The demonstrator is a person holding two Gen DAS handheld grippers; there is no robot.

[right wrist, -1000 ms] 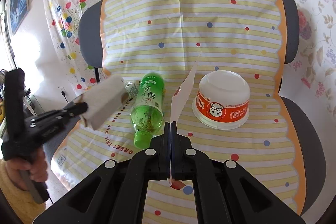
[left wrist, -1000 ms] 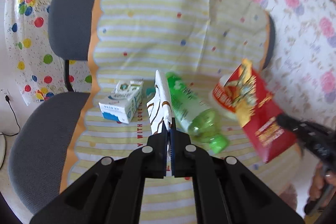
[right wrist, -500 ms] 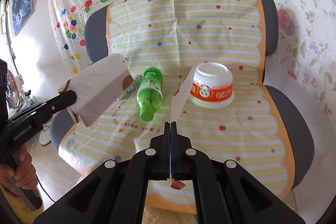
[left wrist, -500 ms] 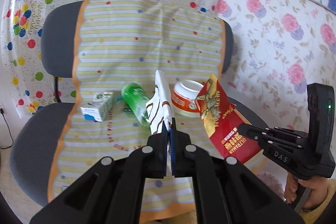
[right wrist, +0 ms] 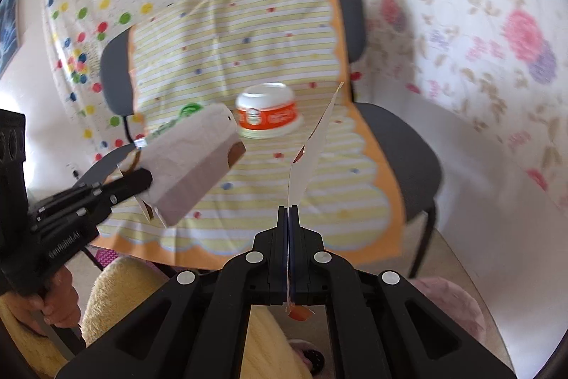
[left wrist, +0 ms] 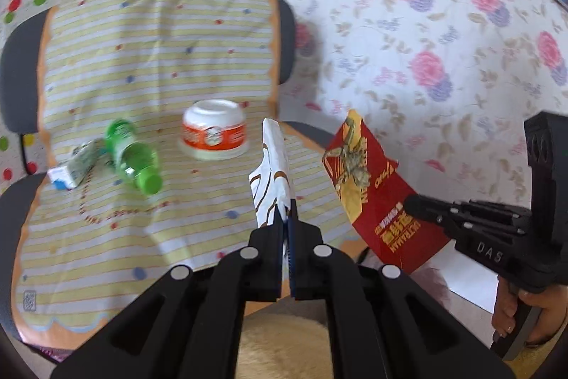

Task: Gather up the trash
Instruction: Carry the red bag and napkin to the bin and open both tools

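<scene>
Chairs [left wrist: 21, 66] pushed side by side carry a yellow striped cloth [left wrist: 149, 66] with an orange scalloped border, and we see trash lying on it. Against the back of the cloth, toward its right edge, an upturned white and orange bowl [left wrist: 213, 130] sits rim down. Near the left edge a green bottle [left wrist: 133, 155] lies on its side with its cap pointing to the front, and a small white and blue carton [left wrist: 72, 166] rests just beside it, closer to that edge. Our right gripper [left wrist: 411, 203] has its jaws closed on a red snack bag [left wrist: 372, 198], which hangs in the air beyond the front right corner of the cloth. Our left gripper [left wrist: 288, 219] has its jaws clamped on a white wrapper with brown stripes [left wrist: 271, 180], held upright over the front edge of the cloth, well apart from the bowl.
</scene>
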